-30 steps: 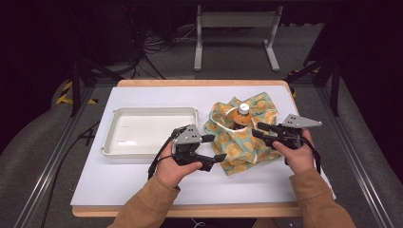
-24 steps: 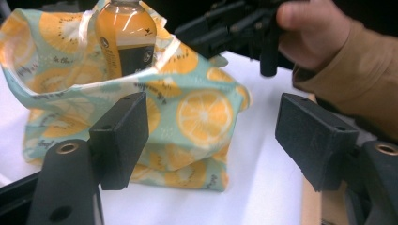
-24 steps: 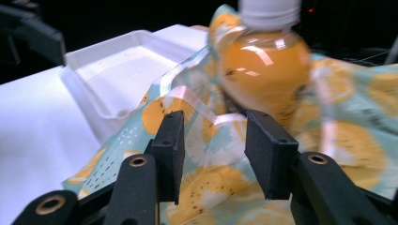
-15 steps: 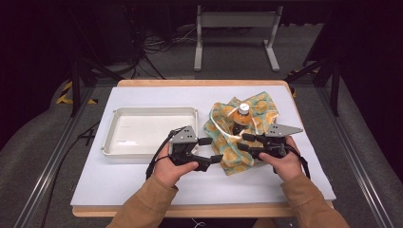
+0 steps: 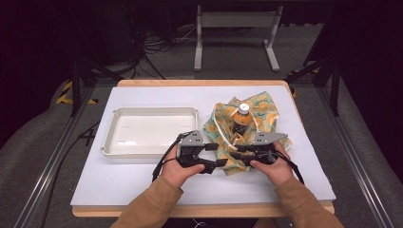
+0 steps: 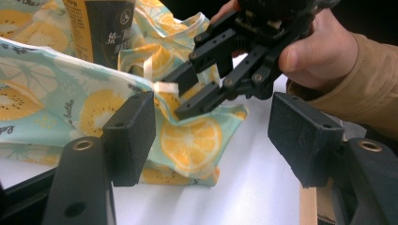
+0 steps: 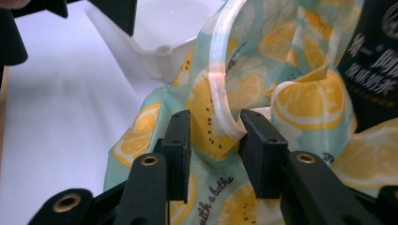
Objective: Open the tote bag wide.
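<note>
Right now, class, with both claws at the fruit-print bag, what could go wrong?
1. The bottle stands upright on the fruit-print bag; tugging the cloth could topple it.
2. The right claw, whose jaws have just been closing, straddles the handle strap and may pinch cloth too.
3. The left claw sits close and could collide.

Both tongs, left (image 5: 219, 155) and right (image 5: 239, 152), at fruit-print bag (image 5: 263, 111); bottle (image 5: 242, 118) upright inside.

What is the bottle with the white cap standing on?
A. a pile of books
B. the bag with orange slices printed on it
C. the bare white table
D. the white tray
B: the dark bottle with the white cap stands upright on the crumpled light-blue fabric bag printed with orange slices, right of the white plastic tray.
</note>
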